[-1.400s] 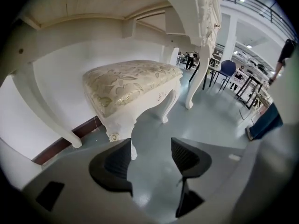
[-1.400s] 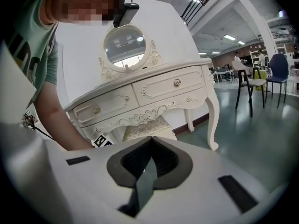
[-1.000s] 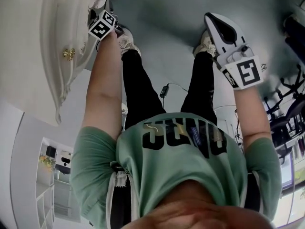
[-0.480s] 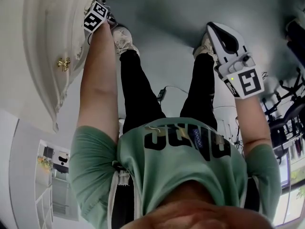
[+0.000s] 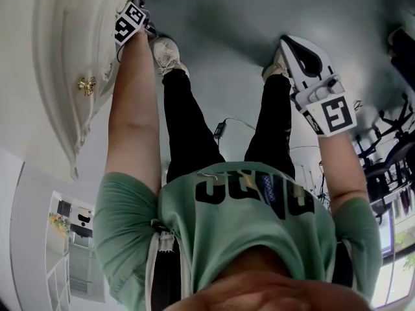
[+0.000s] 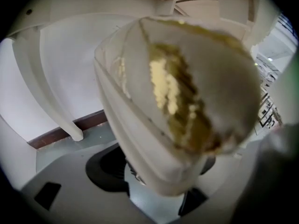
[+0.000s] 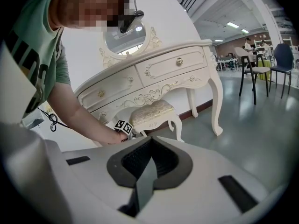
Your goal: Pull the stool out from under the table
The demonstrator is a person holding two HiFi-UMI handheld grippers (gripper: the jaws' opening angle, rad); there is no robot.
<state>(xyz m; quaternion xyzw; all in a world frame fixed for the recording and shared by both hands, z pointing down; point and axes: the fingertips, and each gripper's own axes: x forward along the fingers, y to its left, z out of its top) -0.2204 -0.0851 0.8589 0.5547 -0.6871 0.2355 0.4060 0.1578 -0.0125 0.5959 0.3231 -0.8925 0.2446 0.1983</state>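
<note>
In the right gripper view the cream stool (image 7: 152, 113), with its patterned cushion, stands under the white dressing table (image 7: 154, 69). My left gripper (image 7: 124, 126) is reaching low at the stool's near leg. In the left gripper view that carved, gold-trimmed stool leg (image 6: 187, 92) fills the frame. It lies between the jaws of the left gripper (image 6: 154, 185), which are closing, and I see no firm press of the pads. From the head view the left gripper (image 5: 139, 8) is by the table's edge (image 5: 65, 76). My right gripper (image 5: 295, 47) hangs in the air over the floor, shut and empty (image 7: 147, 167).
The person's shoes (image 5: 168, 54) stand on the grey floor close to the table. A black cable (image 5: 224, 123) lies on the floor between the legs. Chairs (image 7: 254, 71) stand at the back right, and an oval mirror (image 7: 124, 38) sits on the table.
The left gripper has moved further up and in toward the table and stool leg, then held nearly still. The right gripper has shifted only slightly.
</note>
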